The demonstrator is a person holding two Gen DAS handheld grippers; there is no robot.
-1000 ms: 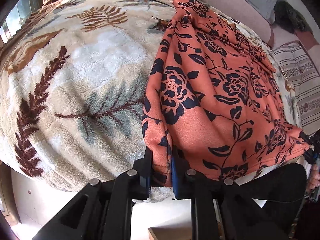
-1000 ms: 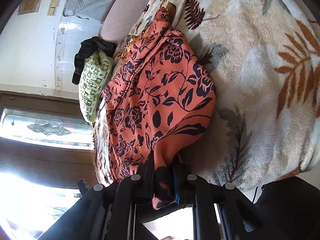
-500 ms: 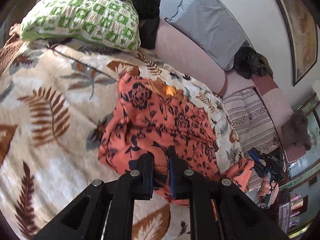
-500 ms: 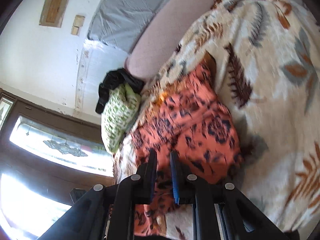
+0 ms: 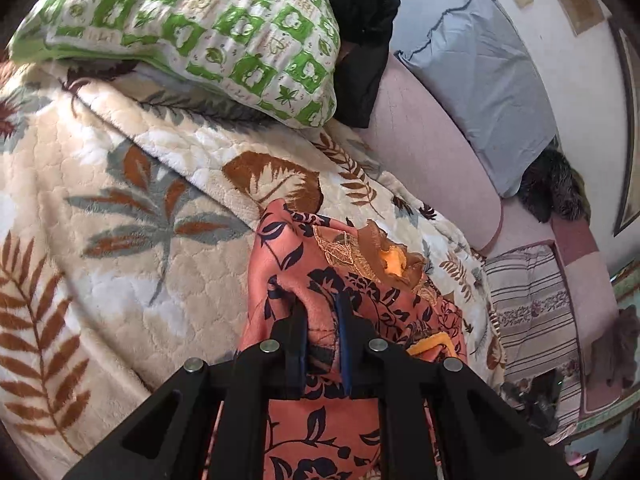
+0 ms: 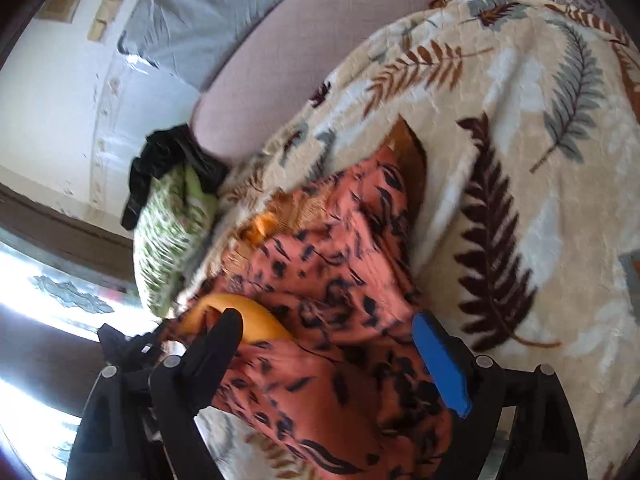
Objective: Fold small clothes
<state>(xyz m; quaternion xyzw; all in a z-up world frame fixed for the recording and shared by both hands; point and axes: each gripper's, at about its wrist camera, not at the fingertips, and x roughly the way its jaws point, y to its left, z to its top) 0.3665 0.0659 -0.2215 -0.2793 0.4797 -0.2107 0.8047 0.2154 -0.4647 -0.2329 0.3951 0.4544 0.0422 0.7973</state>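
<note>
An orange garment with a dark floral print [image 5: 320, 280] lies folded over itself on the leaf-patterned blanket [image 5: 120, 200]. My left gripper [image 5: 322, 312] is shut on a fold of the garment's edge. In the right wrist view the garment [image 6: 340, 260] lies under my right gripper [image 6: 328, 324], whose jaws stand wide apart and hold nothing. Its blue pad [image 6: 440, 364] hovers over the cloth. An orange inner lining [image 6: 248, 320] shows at the garment's left.
A green-and-white checked pillow [image 5: 192, 32] with a black cloth [image 5: 360, 20] behind it lies at the far end. A pink sofa back [image 5: 432, 160], a grey cushion [image 5: 492, 80] and a striped cloth [image 5: 532, 312] are to the right.
Both grippers carried the garment's near edge forward over itself, folding it in half. The right gripper has opened and let go of the cloth. The left stays shut.
</note>
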